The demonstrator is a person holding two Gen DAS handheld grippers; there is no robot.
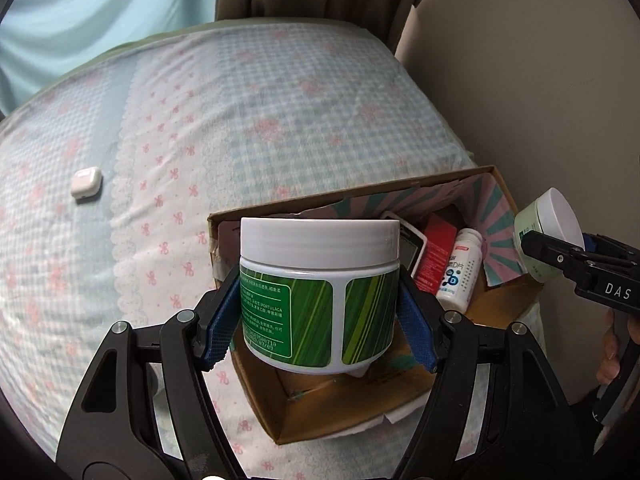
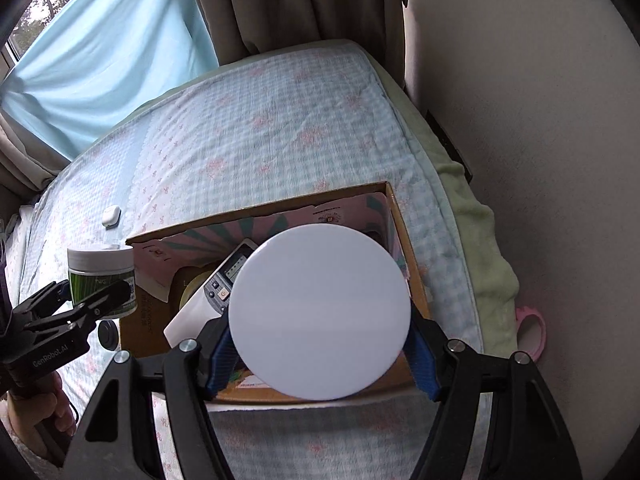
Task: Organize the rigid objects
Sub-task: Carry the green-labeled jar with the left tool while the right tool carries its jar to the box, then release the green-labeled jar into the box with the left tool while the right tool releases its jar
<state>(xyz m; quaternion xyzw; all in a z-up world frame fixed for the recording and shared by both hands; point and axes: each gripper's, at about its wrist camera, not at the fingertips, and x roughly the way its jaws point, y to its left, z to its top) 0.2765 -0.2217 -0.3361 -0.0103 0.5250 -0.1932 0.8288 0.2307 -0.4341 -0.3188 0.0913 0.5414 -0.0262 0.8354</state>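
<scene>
My left gripper (image 1: 320, 320) is shut on a white jar with a green striped label (image 1: 320, 292), held upright over the near left part of a cardboard box (image 1: 496, 174). The same jar shows in the right wrist view (image 2: 102, 276). My right gripper (image 2: 320, 356) is shut on a pale green jar with a white lid (image 2: 320, 312), lid toward the camera, above the box (image 2: 412, 248); it also shows in the left wrist view (image 1: 548, 232). A white earbud case (image 1: 86, 183) lies on the bed, left of the box.
The box sits on a checked floral bedspread (image 1: 280, 120) near the wall and holds a white pill bottle (image 1: 460, 268), a red box (image 1: 434, 256) and a remote control (image 2: 228, 276). Curtains (image 2: 280, 4) hang behind the bed. A pink item (image 2: 532, 330) lies by the wall.
</scene>
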